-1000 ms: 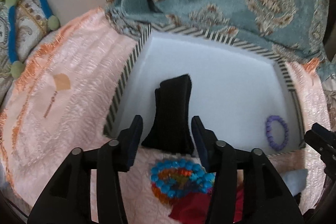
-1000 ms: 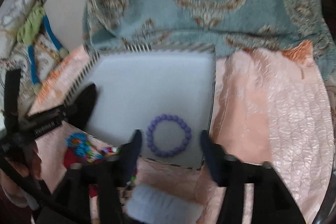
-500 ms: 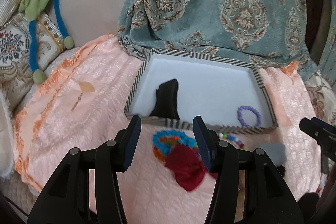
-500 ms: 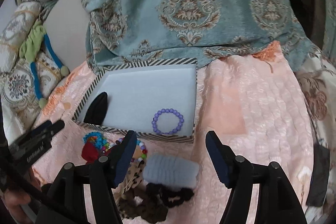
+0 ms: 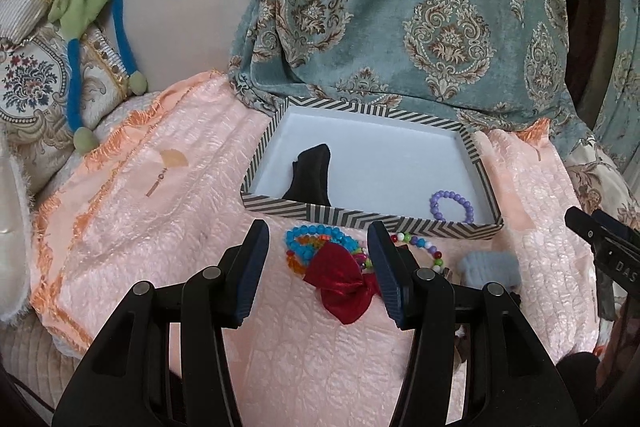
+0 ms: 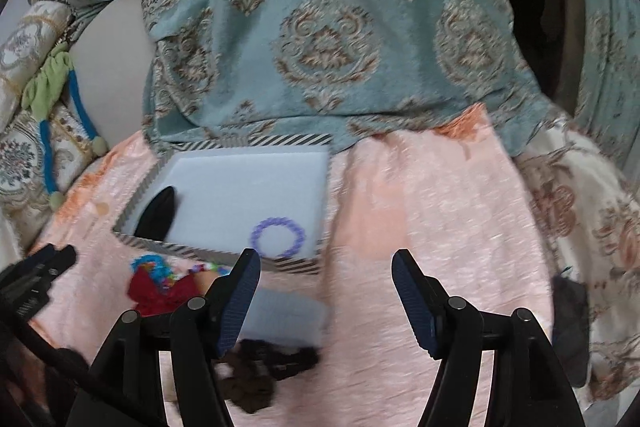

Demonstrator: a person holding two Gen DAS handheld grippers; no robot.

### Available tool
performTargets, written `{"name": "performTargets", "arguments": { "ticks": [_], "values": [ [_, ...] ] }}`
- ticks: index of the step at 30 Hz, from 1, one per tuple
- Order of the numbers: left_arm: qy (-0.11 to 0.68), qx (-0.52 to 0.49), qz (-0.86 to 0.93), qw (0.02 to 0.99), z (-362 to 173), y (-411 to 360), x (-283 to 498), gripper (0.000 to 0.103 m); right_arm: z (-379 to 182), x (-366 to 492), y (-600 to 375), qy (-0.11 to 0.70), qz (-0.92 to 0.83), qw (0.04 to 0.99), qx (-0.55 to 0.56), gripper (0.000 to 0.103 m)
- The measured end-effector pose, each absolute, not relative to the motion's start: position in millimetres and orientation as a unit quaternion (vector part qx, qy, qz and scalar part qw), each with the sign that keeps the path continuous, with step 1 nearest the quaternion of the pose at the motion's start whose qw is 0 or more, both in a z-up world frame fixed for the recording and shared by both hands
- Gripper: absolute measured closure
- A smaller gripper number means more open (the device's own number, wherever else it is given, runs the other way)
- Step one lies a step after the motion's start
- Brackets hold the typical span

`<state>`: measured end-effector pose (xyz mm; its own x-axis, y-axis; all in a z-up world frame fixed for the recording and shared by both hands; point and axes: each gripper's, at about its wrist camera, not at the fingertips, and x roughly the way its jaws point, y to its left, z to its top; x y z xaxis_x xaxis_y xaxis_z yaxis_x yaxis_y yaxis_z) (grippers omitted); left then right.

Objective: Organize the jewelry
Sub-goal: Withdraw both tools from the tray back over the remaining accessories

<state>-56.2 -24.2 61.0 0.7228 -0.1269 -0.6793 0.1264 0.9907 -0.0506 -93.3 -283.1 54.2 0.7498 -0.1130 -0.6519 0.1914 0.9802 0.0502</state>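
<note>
Striped box [image 5: 372, 217], white-lined, lying ahead of both claws on the pink quilted cloth [image 5: 160, 211]; its long axis runs across the left wrist view, its near wall just beyond the left fingertips. Inside it, a black folded piece [image 5: 312, 175] stands at the left end, ahead of the left gripper [image 5: 318, 277], narrowing toward its far end and pointing away from the claw; a purple bead bracelet [image 5: 451, 205] lies flat in the near right corner, ahead and right of the left claw and ahead of the right gripper [image 6: 326, 299], nearer its left finger. Between the box and the left claw, outside the box: a blue bead bracelet [image 5: 310, 241] and a red bow [image 5: 340, 281], the bow framed between the left fingers but not touched; a multicoloured bead string [image 5: 420, 247] emerges from behind the right finger. A pale blue fuzzy band [image 6: 288, 315] and dark scrunchies [image 6: 256, 371] lie beside the right claw's left finger. Left gripper: fingers spread, nothing gripped. Right gripper: fingers spread wide over bare cloth, having just been opening, nothing between them. Only legible writing: white letters "DAS", cut off, on the black device [image 5: 612, 247] at the right edge of the left view. A teal damask fabric [image 5: 420, 19] hangs beyond the box.
</note>
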Motion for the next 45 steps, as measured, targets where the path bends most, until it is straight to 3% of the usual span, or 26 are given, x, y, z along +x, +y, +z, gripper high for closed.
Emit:
{"name": "performTargets", "arguments": {
  "ticks": [16, 27, 45],
  "values": [
    [0.373, 0.012, -0.070, 0.925, 52.3, -31.5, -58.0, 0.052, 37.9, -92.0, -298.5, 0.369, -0.081, 0.924, 0.055, 0.037],
    [0.419, -0.049, -0.097, 0.902, 38.6, 4.0, -49.2, 0.052, 34.9, -91.6, -280.2, 0.390, -0.045, 0.919, 0.039, 0.033],
    [0.464, -0.094, -0.123, 0.872, 12.4, 5.9, -40.1, 0.043, -0.6, -81.0, -290.1, 0.443, -0.011, 0.891, 0.100, 0.031]
  ]
}}
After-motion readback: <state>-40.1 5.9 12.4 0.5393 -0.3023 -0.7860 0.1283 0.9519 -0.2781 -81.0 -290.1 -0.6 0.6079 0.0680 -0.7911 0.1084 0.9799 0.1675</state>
